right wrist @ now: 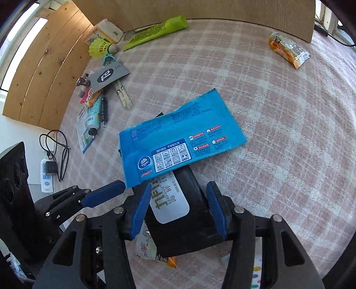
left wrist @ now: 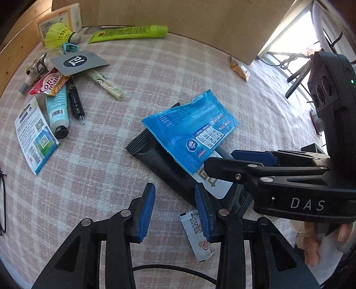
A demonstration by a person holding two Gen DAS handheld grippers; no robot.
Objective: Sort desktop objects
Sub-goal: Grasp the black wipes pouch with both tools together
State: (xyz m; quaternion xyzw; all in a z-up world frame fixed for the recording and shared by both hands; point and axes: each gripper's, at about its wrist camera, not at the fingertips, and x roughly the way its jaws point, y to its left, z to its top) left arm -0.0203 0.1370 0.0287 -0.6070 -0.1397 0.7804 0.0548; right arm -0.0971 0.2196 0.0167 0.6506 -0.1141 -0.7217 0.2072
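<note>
A blue wet-wipe packet [left wrist: 191, 131] [right wrist: 178, 142] lies across a black snack packet [left wrist: 160, 160] [right wrist: 195, 213] with a white label, mid-table on the pink checked cloth [left wrist: 155, 73]. My right gripper [right wrist: 179, 185] [left wrist: 222, 159] is open, one blue pad on each side of the black packet's near end. Whether the pads touch it is unclear. My left gripper [left wrist: 174, 186] stands open just left of both packets, with bare cloth between its fingers. A white creamer sachet [left wrist: 198, 237] lies under its right finger. The left fingers [right wrist: 104, 193] reach in beside the blue packet's corner.
A pile sits far left: yellow shuttlecock [left wrist: 59, 33], green tube [left wrist: 129, 33], grey card [left wrist: 77, 61], pale blue tube [left wrist: 57, 109], black pen [left wrist: 75, 100], printed card [left wrist: 35, 135], wooden clip [left wrist: 106, 85]. An orange snack pack [right wrist: 288, 52] lies far right. A cardboard wall [left wrist: 178, 15] backs the table.
</note>
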